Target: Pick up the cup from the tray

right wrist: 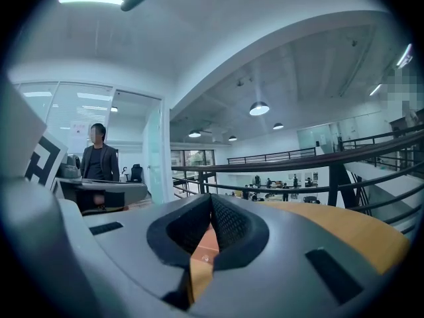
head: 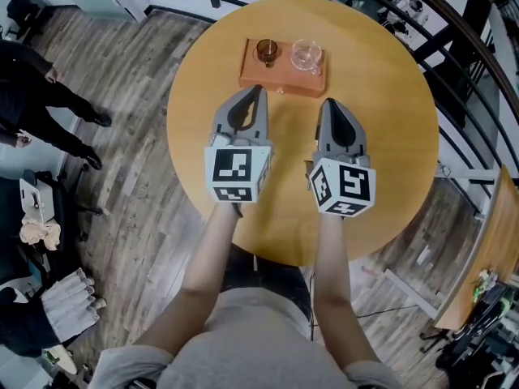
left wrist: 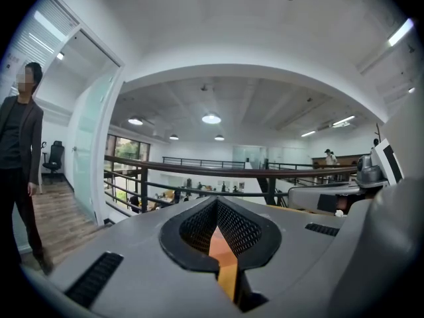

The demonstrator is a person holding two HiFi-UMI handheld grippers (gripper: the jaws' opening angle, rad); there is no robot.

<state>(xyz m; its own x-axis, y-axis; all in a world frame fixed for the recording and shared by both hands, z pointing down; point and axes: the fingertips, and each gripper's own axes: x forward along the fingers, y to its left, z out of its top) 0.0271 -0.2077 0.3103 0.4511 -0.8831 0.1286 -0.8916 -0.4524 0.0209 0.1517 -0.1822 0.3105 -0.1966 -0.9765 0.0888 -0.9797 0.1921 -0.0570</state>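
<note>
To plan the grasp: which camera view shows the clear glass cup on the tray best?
The head view. It shows the clear glass cup whole from above, upright on the orange tray, right of the brown cup. Both gripper views show only a thin orange strip between their jaws; no cup can be made out.

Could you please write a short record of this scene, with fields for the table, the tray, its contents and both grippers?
table: round, wooden
tray: orange, on the table's far part
on tray: brown cup at left, clear glass cup at right
left gripper: shut, empty, pointing at the tray
right gripper: shut, empty, pointing at the tray
</note>
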